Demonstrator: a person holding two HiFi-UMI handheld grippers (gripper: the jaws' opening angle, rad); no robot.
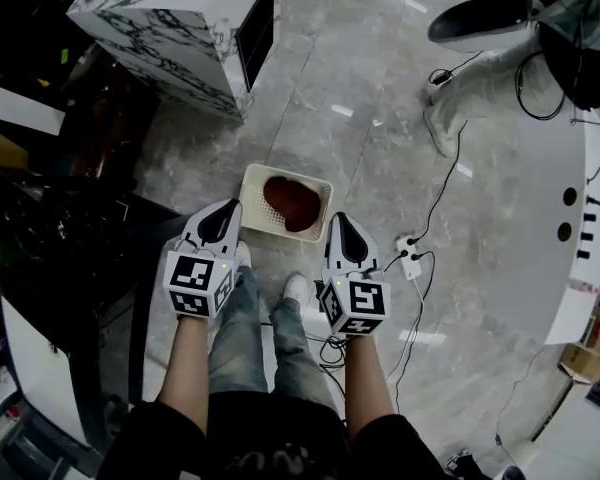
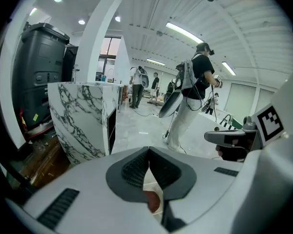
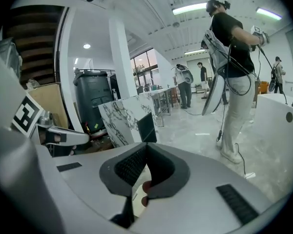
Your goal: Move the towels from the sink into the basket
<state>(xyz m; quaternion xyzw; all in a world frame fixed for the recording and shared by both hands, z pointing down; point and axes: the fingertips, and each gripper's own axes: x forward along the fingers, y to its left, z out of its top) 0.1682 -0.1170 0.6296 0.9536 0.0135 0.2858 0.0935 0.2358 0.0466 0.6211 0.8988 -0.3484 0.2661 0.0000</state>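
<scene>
**Both grippers closed and empty above basket; towel in basket**

The left gripper [image 1: 228,206] has its dark jaws pressed together, with nothing between them. The left gripper view confirms this: the ribbed pads [image 2: 136,167] meet at the tip. The right gripper [image 1: 338,218] is likewise clamped shut and empty, and its own view shows the pads [image 3: 134,165] closed against each other. Both tools are held side by side, apart from one another, and point forward.

The rectangular cream plastic basket [image 1: 252,180] stands on the grey marbled stone floor [image 1: 380,158], just ahead of the person's white shoes [image 1: 298,288]. One crumpled reddish-brown towel [image 1: 292,201] lies inside it, resting on the bottom, closer to the right wall than to the left wall. Neither gripper touches the towel or the basket. A sliver of the towel shows below the closed jaws in each gripper view.

A white block with black marble veining [image 1: 170,13] stands on the floor beyond the basket, towards the left. A white power strip with cable [image 1: 410,256] lies to the right of the basket. A second person in light trousers [image 3: 234,82] stands further off.
</scene>
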